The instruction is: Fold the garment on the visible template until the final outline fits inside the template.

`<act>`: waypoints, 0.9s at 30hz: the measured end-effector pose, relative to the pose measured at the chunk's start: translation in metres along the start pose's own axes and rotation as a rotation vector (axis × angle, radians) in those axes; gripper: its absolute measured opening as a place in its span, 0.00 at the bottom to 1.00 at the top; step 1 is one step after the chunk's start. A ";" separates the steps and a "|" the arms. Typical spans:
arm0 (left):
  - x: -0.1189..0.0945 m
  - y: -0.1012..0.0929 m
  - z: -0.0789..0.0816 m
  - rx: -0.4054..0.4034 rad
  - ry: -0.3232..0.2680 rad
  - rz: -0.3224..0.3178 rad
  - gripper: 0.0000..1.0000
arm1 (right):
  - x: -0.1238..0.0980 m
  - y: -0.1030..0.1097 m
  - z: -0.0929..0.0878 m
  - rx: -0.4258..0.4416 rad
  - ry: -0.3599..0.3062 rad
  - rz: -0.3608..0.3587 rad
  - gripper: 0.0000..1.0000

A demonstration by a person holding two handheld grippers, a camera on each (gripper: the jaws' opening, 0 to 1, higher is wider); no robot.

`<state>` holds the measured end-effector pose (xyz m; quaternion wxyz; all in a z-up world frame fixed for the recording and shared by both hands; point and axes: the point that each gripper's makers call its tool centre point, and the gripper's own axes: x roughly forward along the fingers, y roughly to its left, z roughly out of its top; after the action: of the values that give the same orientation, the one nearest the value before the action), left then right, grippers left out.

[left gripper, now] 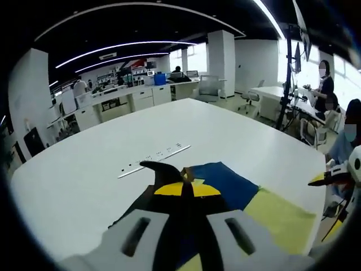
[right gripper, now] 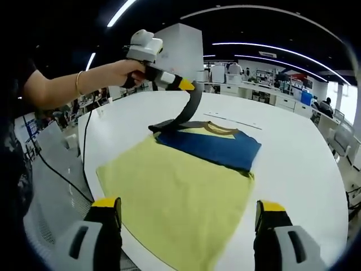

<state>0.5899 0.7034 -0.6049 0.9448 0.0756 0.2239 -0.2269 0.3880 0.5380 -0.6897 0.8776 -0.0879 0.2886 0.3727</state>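
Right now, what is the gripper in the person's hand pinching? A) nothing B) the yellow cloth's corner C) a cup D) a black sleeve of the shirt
D: the left gripper is shut on the black sleeve, lifting it off the shirt.

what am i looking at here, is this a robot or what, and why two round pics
No robot: a person holds a two-jaw gripper in each hand, and a fisheye camera rides on each one, hence two round views. On the white table lies a yellow and blue shirt. In the right gripper view, the left gripper, in the person's hand, lifts a dark sleeve off the shirt. The left gripper view looks along those shut jaws. The right gripper is open and holds nothing.
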 end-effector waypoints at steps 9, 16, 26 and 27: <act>0.015 -0.023 -0.001 -0.004 0.000 -0.040 0.00 | -0.002 -0.004 -0.003 0.010 0.003 -0.011 1.00; 0.022 -0.043 -0.004 0.004 0.004 -0.082 0.00 | -0.003 -0.006 -0.008 0.022 0.010 -0.019 1.00; 0.032 -0.069 -0.009 0.019 0.014 -0.133 0.00 | -0.002 -0.006 -0.011 0.033 0.018 -0.021 1.00; 0.032 -0.070 -0.008 0.023 0.012 -0.135 0.00 | -0.002 -0.006 -0.012 0.033 0.018 -0.021 1.00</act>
<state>0.5800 0.6302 -0.6298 0.9251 0.0726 0.2316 -0.2920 0.3865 0.5284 -0.6986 0.8800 -0.0799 0.3018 0.3579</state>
